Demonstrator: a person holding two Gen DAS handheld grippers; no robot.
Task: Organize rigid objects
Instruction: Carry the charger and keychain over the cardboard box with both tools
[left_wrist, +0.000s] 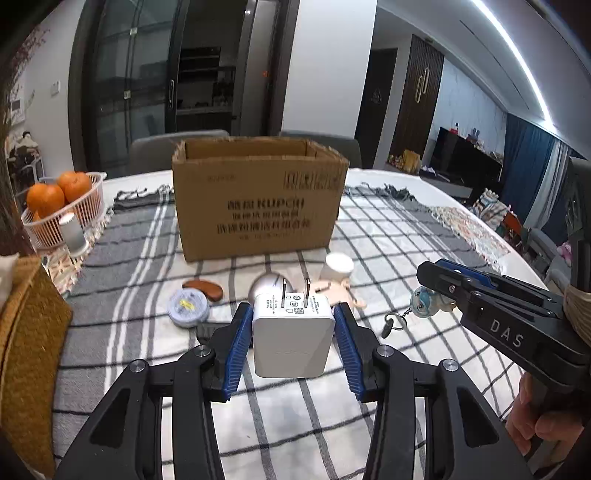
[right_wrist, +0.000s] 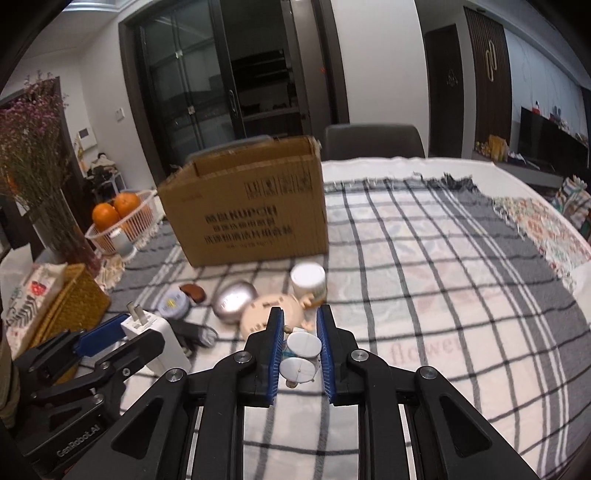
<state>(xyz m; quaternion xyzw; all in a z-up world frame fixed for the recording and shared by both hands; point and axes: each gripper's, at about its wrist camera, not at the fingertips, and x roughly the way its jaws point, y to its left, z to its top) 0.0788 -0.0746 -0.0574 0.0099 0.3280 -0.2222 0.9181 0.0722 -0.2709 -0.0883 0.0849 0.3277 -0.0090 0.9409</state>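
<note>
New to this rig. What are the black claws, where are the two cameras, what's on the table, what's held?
No robot arm here: a person carries a handheld two-finger gripper in each hand, each with a fisheye camera looking forward along its fingers.

In the left wrist view, the left gripper is shut on a white plug adapter, prongs pointing away. The right gripper enters from the right.

In the right wrist view, the right gripper is shut on a small figurine keychain.

A checked cloth covers the table. On it stand an open cardboard box and, in front, a round tin, a silver oval case and a white jar. A basket of oranges sits left.
</note>
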